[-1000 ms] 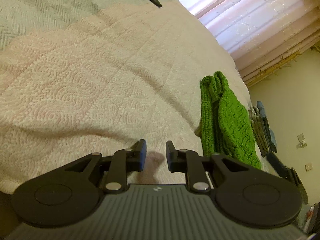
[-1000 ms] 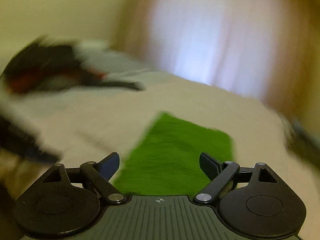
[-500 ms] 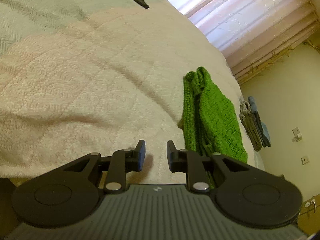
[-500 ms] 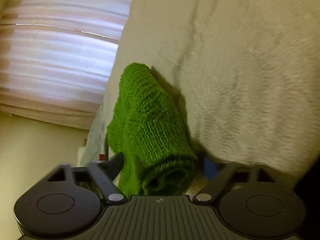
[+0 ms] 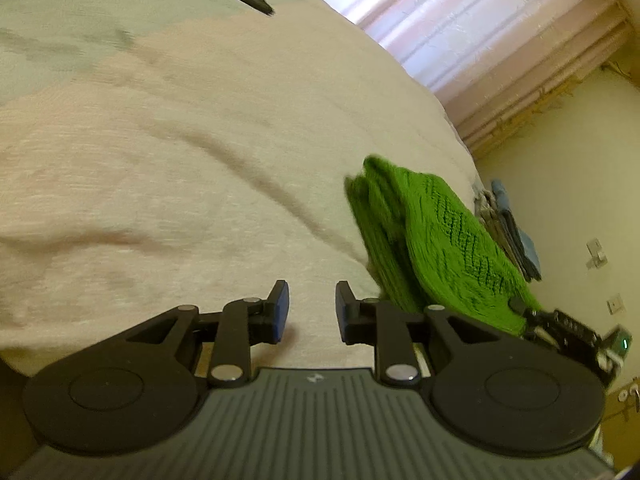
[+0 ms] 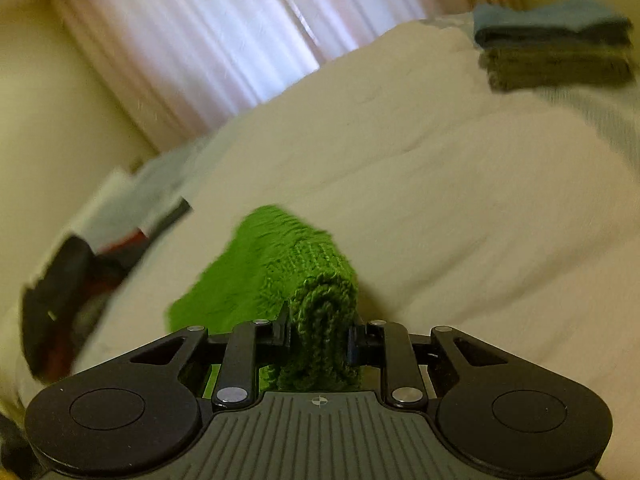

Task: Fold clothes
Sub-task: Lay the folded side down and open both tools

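Observation:
A folded green knitted garment [image 5: 436,240] lies on the cream bedspread [image 5: 180,152] near the bed's right edge. My right gripper [image 6: 320,336] is shut on the near folded edge of the green garment [image 6: 288,264], which bulges between the jaws. Part of the right gripper [image 5: 568,330] shows at that edge in the left wrist view. My left gripper [image 5: 308,312] hovers low over the bedspread just left of the garment, its jaws a little apart and empty.
A stack of folded grey and blue clothes [image 6: 556,44] sits on the bed [image 6: 440,160] at the far right; it also shows in the left wrist view [image 5: 512,236]. Dark unfolded clothes [image 6: 72,280] lie at the left. Curtains [image 5: 480,20] hang behind the bed.
My right gripper swung to the green garment and closed on its near edge, then turned with it. My left gripper shifted slightly; its gap stayed about the same.

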